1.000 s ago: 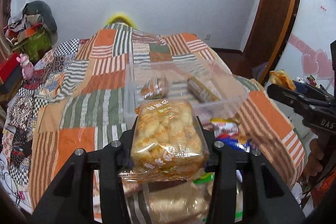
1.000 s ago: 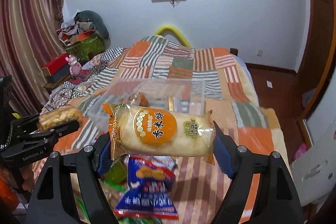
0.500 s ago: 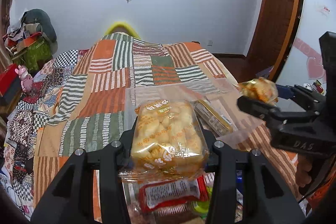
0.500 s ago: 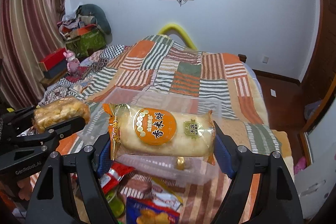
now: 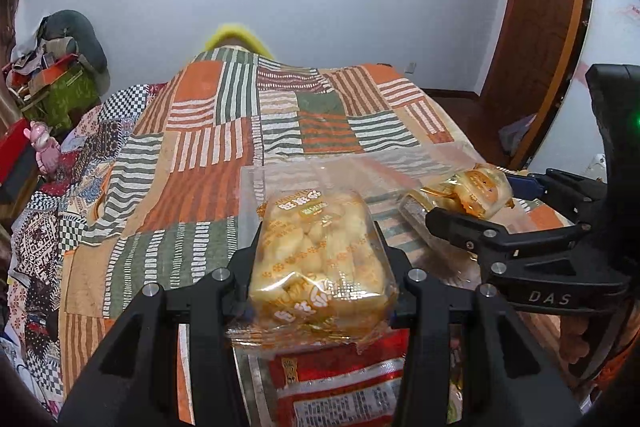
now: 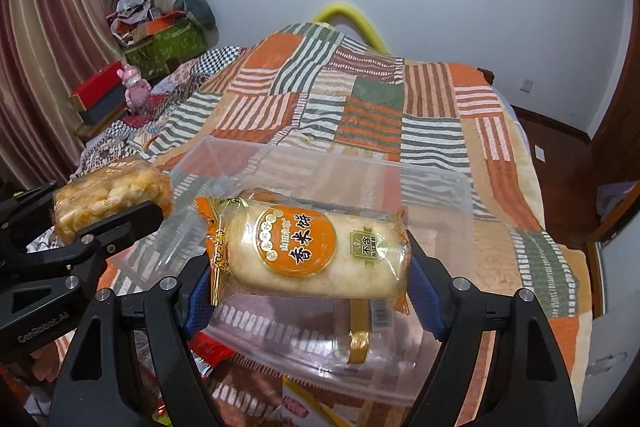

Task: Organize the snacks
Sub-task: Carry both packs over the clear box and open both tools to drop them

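Snacks are two in the air: a puffed-snack bag pinched by the left gripper, and a rice cracker pack pinched by the right gripper. Both hang over the one clear plastic bin on the patchwork blanket. I think it is best to lower each pack inside the walls before letting go, one after the other. One gold-striped packet lies already in the bin; a red packet waits outside.
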A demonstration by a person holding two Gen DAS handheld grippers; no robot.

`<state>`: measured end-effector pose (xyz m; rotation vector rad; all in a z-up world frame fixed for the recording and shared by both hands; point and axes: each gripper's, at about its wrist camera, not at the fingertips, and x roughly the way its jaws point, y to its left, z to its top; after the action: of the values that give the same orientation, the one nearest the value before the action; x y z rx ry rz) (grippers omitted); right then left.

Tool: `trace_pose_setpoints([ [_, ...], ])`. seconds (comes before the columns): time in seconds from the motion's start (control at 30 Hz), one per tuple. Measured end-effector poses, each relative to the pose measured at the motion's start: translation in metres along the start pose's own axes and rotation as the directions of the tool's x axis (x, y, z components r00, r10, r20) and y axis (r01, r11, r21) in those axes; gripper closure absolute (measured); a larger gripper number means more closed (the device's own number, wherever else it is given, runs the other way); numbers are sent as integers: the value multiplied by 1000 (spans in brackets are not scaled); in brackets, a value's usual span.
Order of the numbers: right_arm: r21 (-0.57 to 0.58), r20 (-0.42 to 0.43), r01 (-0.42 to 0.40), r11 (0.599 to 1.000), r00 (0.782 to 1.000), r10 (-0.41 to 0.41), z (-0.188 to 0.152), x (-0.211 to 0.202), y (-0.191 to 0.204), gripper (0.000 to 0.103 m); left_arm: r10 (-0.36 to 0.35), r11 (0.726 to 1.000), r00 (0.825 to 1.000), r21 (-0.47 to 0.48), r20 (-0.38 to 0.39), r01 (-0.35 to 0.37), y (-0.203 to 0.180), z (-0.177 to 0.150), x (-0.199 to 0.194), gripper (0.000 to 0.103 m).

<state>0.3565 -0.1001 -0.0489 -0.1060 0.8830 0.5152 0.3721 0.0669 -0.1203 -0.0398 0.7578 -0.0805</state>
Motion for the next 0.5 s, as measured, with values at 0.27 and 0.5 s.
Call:
trace_pose_setpoints([
  [0.27,-30,-41,-3,1000,999,2,1,14,0,25,-10,1000,999,-27,-53,8,7,1,28,58],
  [0.5,-23,-66,-29,999,997,28,1,18,-3,21,-21,999,997,-34,-68,18,11,-2,37,55],
])
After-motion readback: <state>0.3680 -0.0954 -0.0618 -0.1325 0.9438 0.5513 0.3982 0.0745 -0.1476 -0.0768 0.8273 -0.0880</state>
